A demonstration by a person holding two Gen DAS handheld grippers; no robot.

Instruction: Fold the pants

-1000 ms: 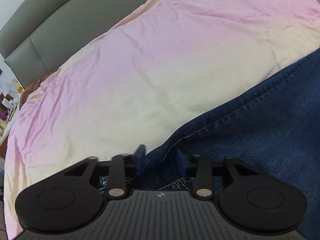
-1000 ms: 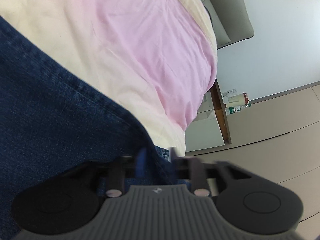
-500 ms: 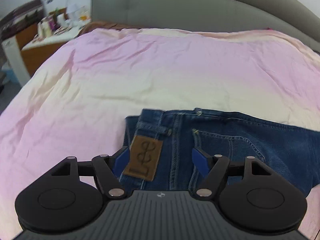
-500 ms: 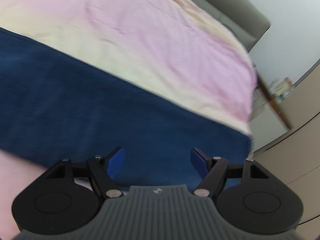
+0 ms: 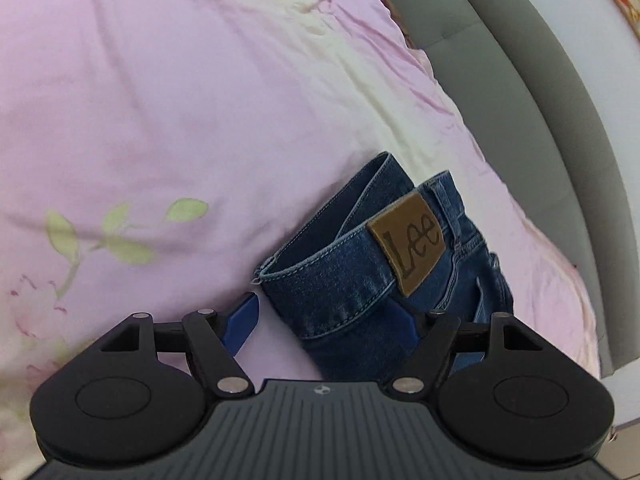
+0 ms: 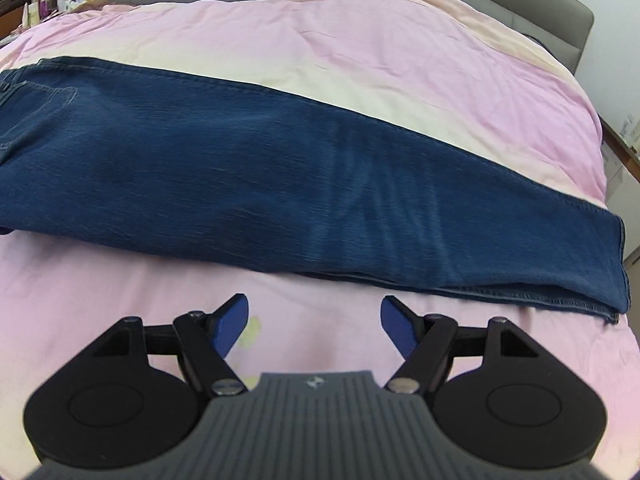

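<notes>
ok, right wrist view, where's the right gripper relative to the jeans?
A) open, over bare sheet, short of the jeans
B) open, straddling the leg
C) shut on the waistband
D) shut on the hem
A: the right gripper has its jaws spread with only the pink sheet between them, and the near edge of the jeans lies beyond the fingertips, untouched.

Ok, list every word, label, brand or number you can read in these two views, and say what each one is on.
"Lee": stitched on the brown leather patch at the waistband of the dark blue denim jeans, left wrist view.
Small emblem on each grey ribbed claw housing: too small to read.
Items on the far cluttered shelf, right wrist view: too blurred to read.
Nothing else legible.
</notes>
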